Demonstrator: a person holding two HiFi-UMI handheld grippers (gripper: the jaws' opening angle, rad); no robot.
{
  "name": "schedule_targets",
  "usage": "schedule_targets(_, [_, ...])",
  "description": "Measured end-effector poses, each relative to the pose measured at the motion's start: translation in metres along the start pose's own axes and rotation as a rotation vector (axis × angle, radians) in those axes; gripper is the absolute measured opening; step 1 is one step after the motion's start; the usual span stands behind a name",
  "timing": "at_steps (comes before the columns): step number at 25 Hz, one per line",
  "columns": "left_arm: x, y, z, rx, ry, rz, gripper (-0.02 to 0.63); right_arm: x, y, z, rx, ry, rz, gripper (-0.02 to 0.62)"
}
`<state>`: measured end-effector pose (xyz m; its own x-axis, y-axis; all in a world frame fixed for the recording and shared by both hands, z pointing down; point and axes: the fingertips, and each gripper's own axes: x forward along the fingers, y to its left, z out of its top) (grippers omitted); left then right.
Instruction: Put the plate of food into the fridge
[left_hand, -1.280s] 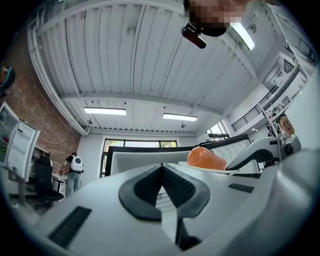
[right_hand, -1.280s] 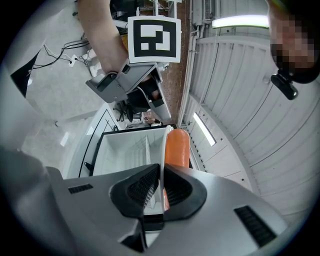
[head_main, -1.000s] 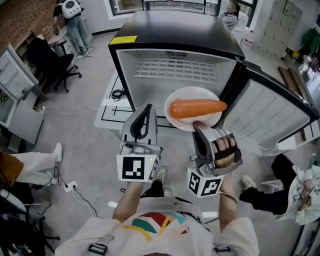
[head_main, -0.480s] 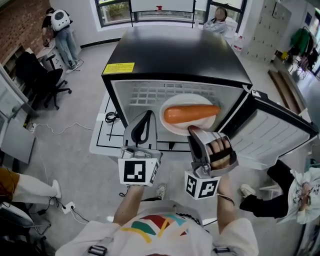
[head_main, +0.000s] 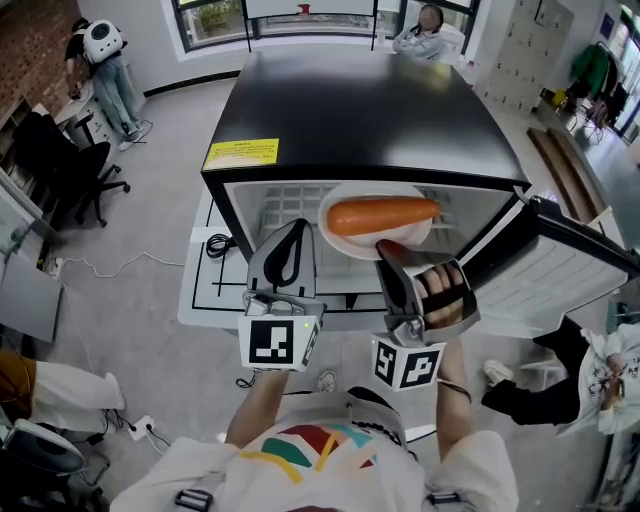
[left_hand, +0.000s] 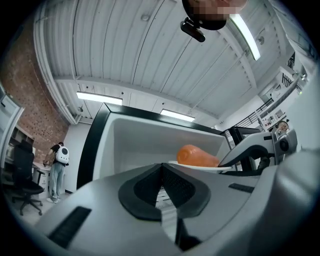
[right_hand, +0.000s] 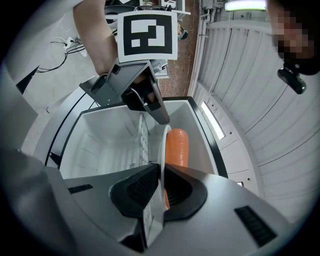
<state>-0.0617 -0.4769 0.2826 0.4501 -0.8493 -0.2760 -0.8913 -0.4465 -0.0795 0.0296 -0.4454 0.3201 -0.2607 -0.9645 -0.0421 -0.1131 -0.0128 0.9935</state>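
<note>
fridge (head_main: 360, 110): it sits closer to you than a second ago, with its opening at 12 o'clock.
plate (head_main: 372, 248): it was short of the opening before. Now its far edge is under the top lip, so you're entering but haven't set it down.
carrot (head_main: 383, 215): it lies across the plate and hasn't shifted.
right gripper (head_main: 385, 250): it is clamped on the plate's 6 o'clock rim.
left gripper (head_main: 297, 228): its jaws are together and empty, at the plate's 9 o'clock.

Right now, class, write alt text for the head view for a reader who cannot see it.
Seen from above, the right gripper clamps the rim of a white plate bearing a carrot, holding it at the mouth of an open black fridge. The left gripper, shut and empty, points at the fridge beside it.
</note>
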Motion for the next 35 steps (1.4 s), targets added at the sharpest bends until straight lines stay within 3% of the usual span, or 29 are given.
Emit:
schedule_targets(14, [0.014, 0.001, -0.011, -0.023, 0.025, 0.01, 0.006, 0.023, -0.002, -0.014, 0.035, -0.008, 0.04, 0.031])
schedule_targets(35, [0.026, 0.001, -0.025, 0.006, 0.077, 0.068, 0.006, 0.06, 0.015, -0.029, 0.045, -0.06, 0.224, 0.031])
